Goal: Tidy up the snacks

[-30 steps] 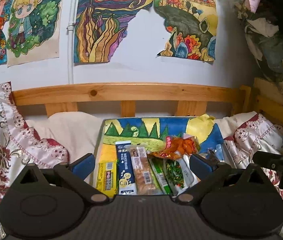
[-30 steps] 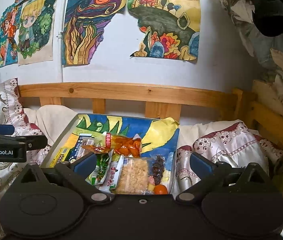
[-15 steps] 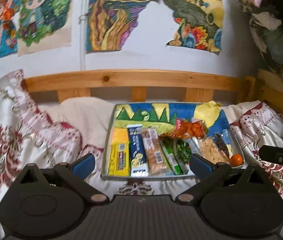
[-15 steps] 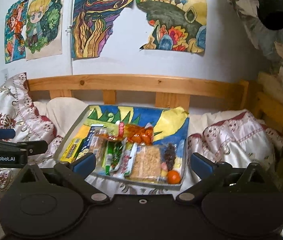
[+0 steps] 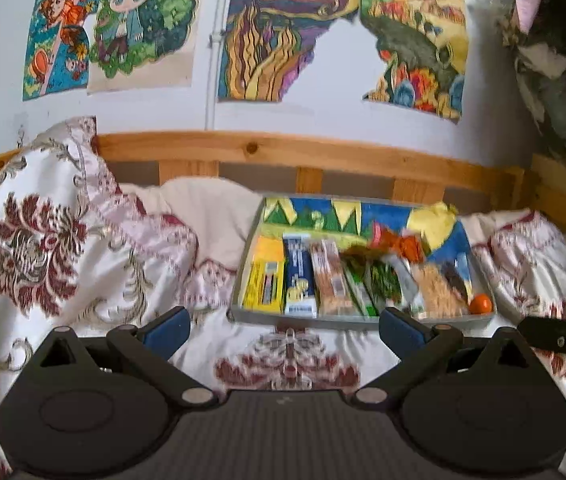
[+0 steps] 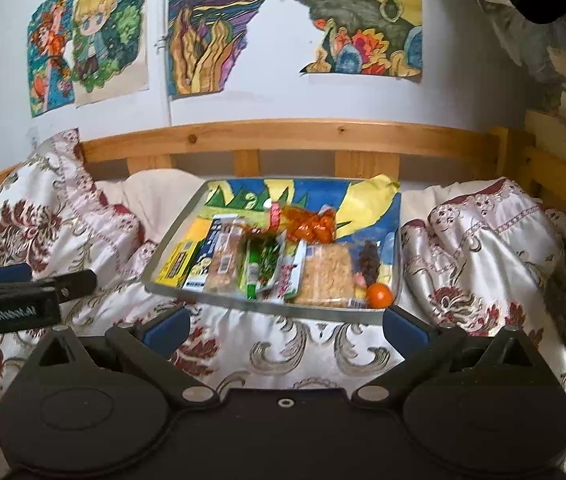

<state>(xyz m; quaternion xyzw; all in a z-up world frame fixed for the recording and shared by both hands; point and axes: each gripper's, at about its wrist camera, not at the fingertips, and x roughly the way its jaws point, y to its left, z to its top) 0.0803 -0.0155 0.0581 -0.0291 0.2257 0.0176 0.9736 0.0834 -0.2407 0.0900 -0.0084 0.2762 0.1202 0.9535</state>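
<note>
left wrist view: left gripper (image 5: 283,326) spread wide, fingers (image 5: 165,325) released, nothing between them. straight ahead and slightly right, on the bed (image 5: 83,280): tray (image 5: 357,323) of snacks, well beyond the fingertips. left to right in the tray: yellow pack (image 5: 265,280), blue pack (image 5: 301,280), brown bar (image 5: 329,278), green packs (image 5: 379,284), all lying side by side with long axes running away from the camera, toward the wooden rail (image 5: 323,156); then rice cracker pack (image 5: 437,294) and small orange (image 5: 481,304) at the near right corner. orange-red bag (image 5: 401,242) crosswise on top, behind the green packs, the one piece out of line.

right wrist view: right gripper (image 6: 285,326) likewise spread and empty. same tray (image 6: 283,311) centred just past the fingertips, orange-red bag (image 6: 311,224) dead ahead, small orange (image 6: 379,295) near the right finger. left gripper (image 6: 27,292) off at the left edge.

judged: right gripper squarer to the tray and nearer the crosswise bag; reach forward along the packs' long axis, fingers closing across the bag's width.
</note>
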